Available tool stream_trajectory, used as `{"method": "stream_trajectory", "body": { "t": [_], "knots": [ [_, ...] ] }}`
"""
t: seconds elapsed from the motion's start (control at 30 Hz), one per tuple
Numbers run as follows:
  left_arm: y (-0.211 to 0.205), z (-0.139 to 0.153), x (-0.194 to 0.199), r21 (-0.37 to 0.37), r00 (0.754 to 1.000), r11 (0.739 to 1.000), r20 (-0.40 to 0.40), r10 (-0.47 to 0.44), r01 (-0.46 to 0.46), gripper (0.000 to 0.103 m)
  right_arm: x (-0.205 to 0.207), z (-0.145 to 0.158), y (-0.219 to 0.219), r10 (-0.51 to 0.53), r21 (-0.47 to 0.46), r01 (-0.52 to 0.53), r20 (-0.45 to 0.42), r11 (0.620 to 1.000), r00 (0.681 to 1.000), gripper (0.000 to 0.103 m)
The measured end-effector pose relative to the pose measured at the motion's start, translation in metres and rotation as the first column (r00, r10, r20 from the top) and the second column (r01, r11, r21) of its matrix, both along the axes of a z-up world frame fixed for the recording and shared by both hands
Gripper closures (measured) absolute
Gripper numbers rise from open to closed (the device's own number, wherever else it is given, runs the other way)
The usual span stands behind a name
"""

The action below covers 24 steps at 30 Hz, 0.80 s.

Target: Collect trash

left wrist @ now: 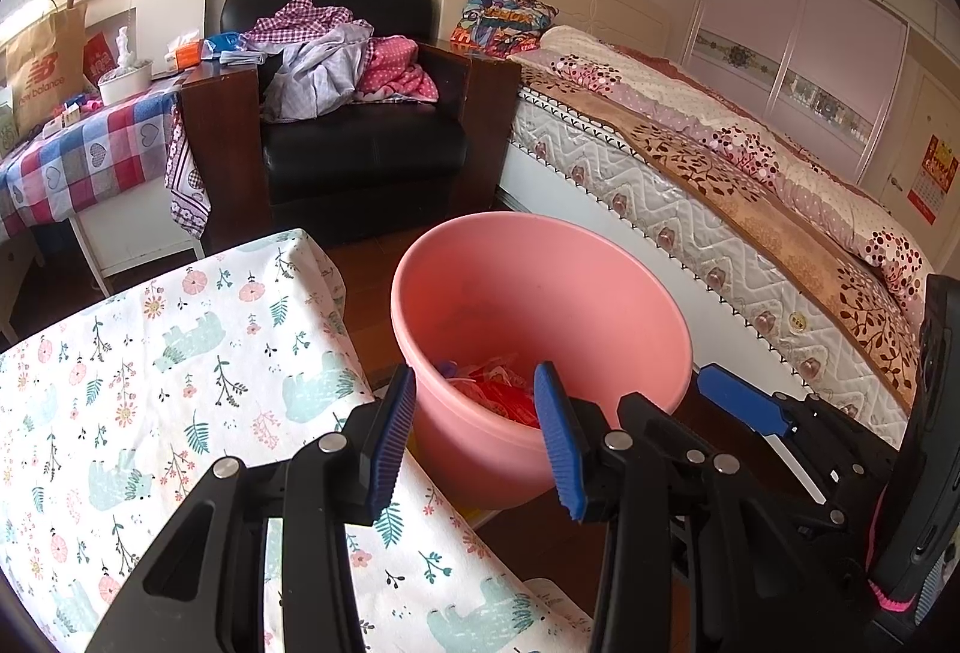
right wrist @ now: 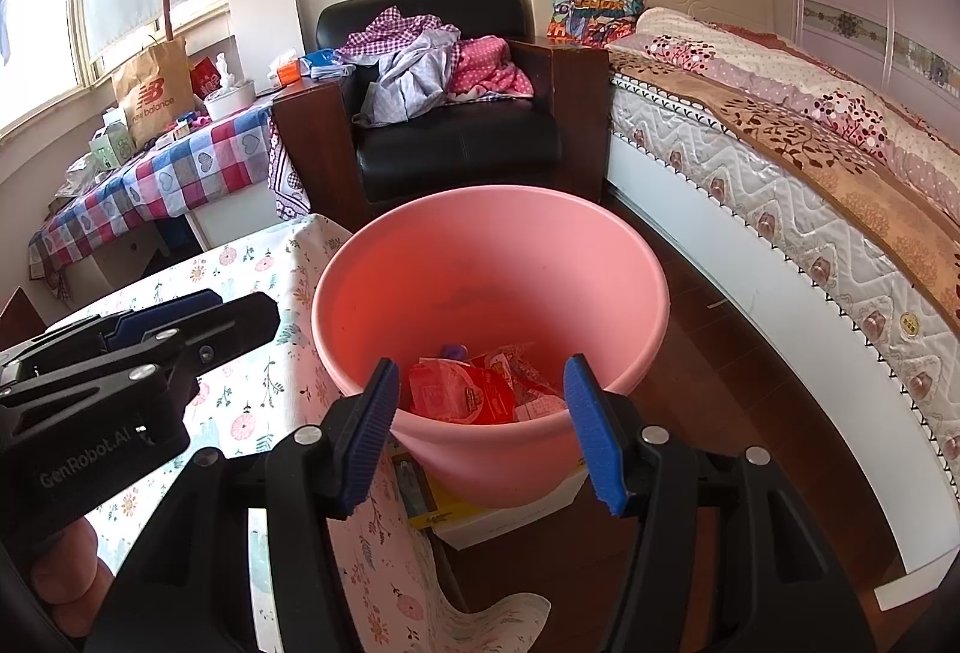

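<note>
Both your claws — left gripper point(left wrist: 474, 431) and right gripper point(right wrist: 480, 422) — stand apart and empty above the pink bucket point(right wrist: 492, 257), red wrappers point(right wrist: 474, 392) lying inside it beside the floral-clothed table point(left wrist: 150, 353).

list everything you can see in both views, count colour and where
bucket: one, pink, on the floor between table and bed
trash: several pieces, mostly red wrappers, in the bucket's bottom
table: one, white floral cloth, left of the bucket
armchair: one, black with brown wooden arms, behind the bucket
clothes: a pile, purple, grey and pink, on the armchair
bed: one, patterned quilt, right side
pillow: one, multicoloured, at the headboard
side table: one, checked cloth, by the window
paper bag: one, brown, on the side table
left gripper: black with blue pads, open, empty
right gripper: same, open, empty
</note>
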<state>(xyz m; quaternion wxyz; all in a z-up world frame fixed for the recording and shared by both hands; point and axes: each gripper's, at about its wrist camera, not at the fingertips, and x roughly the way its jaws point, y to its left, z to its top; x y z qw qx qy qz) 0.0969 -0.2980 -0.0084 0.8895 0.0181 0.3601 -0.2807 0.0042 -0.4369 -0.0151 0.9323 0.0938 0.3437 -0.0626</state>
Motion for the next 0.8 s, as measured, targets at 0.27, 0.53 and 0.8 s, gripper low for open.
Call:
{"method": "stream_trajectory", "body": {
  "t": [0.27,0.53,0.8],
  "knots": [
    [0.000,-0.008,-0.005,0.009,1.000,1.000,-0.008,0.009,-0.009,0.062,0.000,-0.003,0.000,0.001,-0.004,-0.001,-0.001,1.000,1.000,0.045],
    [0.002,-0.013,-0.005,0.023,0.999,0.999,-0.027,0.045,-0.044,0.063,0.000,-0.006,0.006,0.011,-0.017,-0.011,-0.003,1.000,1.000,0.045],
    [0.011,-0.016,-0.004,0.037,0.997,0.997,-0.030,0.075,-0.074,0.063,0.003,-0.011,0.007,0.007,-0.027,-0.007,-0.024,1.000,1.000,0.045]
  ]
}}
